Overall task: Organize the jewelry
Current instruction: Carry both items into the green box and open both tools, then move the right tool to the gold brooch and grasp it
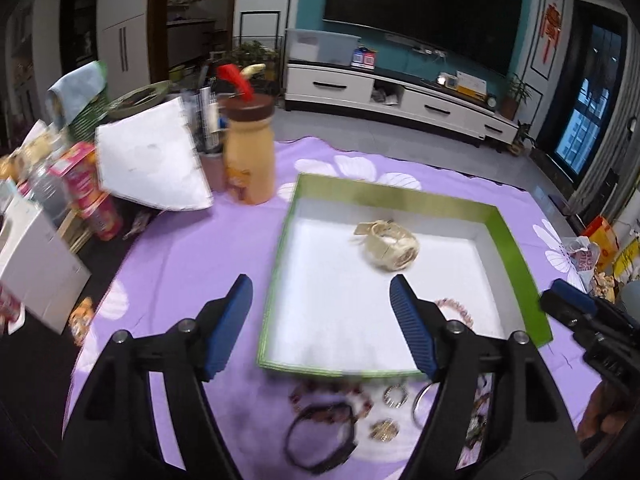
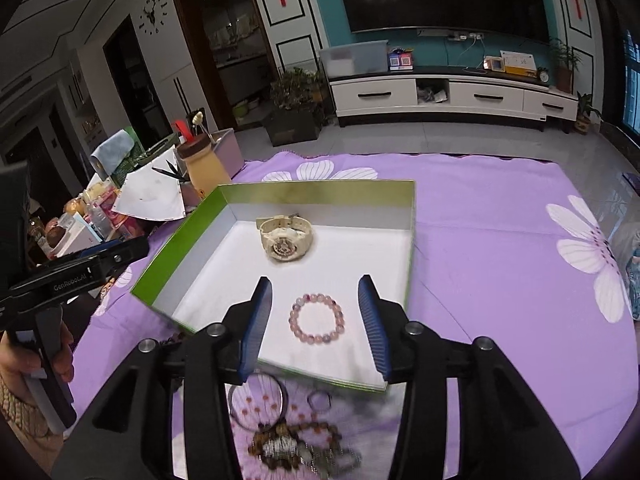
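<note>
We see both tools spread and empty: the left tool [image 1: 322, 322] and the right tool [image 2: 316, 326] over the green tray [image 2: 180, 236], where a cream watch [image 2: 285, 238] and pink bead bracelet [image 2: 317, 318] lie apart.

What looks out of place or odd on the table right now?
Nothing looks spilled or broken. The watch and pink bead bracelet lie in the green-rimmed box. The loose heap of bracelets and rings sits on the purple cloth in front of the box, not yet sorted.
</note>
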`<state>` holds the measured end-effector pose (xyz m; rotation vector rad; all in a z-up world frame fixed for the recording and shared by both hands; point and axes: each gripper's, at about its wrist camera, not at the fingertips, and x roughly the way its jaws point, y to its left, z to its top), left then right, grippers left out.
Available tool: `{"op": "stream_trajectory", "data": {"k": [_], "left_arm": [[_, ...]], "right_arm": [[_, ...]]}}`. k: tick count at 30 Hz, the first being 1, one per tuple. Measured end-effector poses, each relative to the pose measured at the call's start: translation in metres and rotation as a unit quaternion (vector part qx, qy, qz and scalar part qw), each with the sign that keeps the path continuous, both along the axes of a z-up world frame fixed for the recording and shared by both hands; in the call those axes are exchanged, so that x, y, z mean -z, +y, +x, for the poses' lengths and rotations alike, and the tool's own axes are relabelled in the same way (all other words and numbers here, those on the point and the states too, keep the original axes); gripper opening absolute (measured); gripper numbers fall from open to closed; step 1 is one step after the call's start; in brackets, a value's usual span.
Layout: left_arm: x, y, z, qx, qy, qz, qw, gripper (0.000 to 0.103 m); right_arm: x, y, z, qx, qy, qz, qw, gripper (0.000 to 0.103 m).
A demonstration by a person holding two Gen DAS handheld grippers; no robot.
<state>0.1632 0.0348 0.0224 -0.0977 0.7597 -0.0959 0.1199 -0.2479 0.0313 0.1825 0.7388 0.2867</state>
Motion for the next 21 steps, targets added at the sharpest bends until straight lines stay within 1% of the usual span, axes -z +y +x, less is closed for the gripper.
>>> {"op": "stream_trajectory", "data": {"k": [4, 8, 10, 12, 15, 19, 21], "left_arm": [[0.004, 0.016, -0.029, -0.009, 0.006, -0.011, 0.9999, 0.073], [0.016, 0.028, -0.06, -0.009, 0.019, -0.021, 0.9996, 0.074], [0.024, 0.03, -0.077, -0.003, 0.025, -0.016, 0.9995, 0.075], [0.034, 0.033, -0.095, 0.0, 0.033, -0.014, 0.9994, 0.075], [0.051, 0.038, -0.115, 0.008, 0.055, -0.028, 0.9981, 0.075], [0.064, 0.036, -0.126, 0.021, 0.072, -0.024, 0.9969, 0.076], [0.067, 0.034, -0.127, 0.025, 0.077, -0.029, 0.9963, 0.079]], "right_arm": [[-0.002, -0.009, -0.025, -0.002, 0.0, 0.003, 1.0, 0.046], [0.005, -0.012, -0.053, -0.01, 0.012, 0.002, 1.0, 0.046], [0.009, -0.01, -0.064, -0.016, 0.017, 0.001, 1.0, 0.046], [0.016, -0.006, -0.079, -0.031, 0.026, 0.004, 0.999, 0.048], [0.028, 0.007, -0.096, -0.064, 0.035, 0.008, 0.997, 0.049], [0.045, 0.039, -0.108, -0.121, 0.053, 0.0, 0.991, 0.049], [0.052, 0.059, -0.108, -0.142, 0.06, -0.008, 0.988, 0.049]]}}
